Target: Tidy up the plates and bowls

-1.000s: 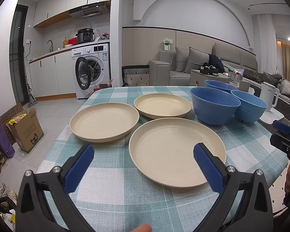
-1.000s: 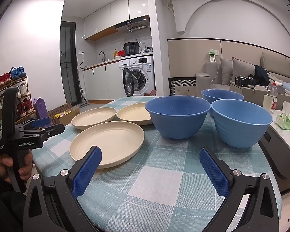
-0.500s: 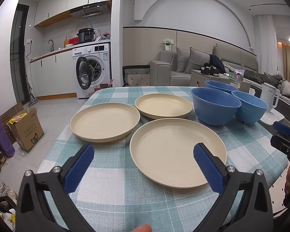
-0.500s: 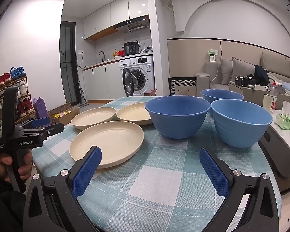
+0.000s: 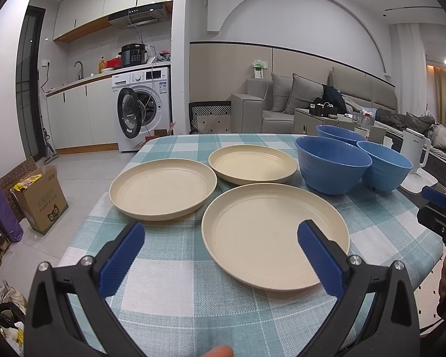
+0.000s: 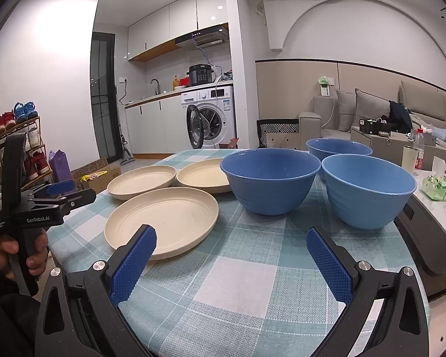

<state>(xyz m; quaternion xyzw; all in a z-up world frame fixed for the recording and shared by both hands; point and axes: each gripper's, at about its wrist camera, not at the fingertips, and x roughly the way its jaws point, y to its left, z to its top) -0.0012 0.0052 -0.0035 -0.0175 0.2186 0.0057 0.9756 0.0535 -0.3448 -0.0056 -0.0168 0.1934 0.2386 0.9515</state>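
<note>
Plates [image 5: 275, 233] and bowls [image 6: 270, 180] upright, unstacked on table [image 6: 246, 282]; left gripper [image 5: 220, 260], right gripper [image 6: 230, 267] spread wide, empty

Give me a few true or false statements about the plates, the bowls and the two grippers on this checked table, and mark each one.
1. Three cream plates lie on the checked tablecloth. True: near plate, left plate, far plate.
2. The plates are already stacked. False: each lies separately.
3. Three blue bowls stand upright. True: front bowl, right bowl, back bowl.
4. The left gripper holds a plate. False: it is open and holds nothing.
5. The right gripper is shut. False: it is open.
</note>
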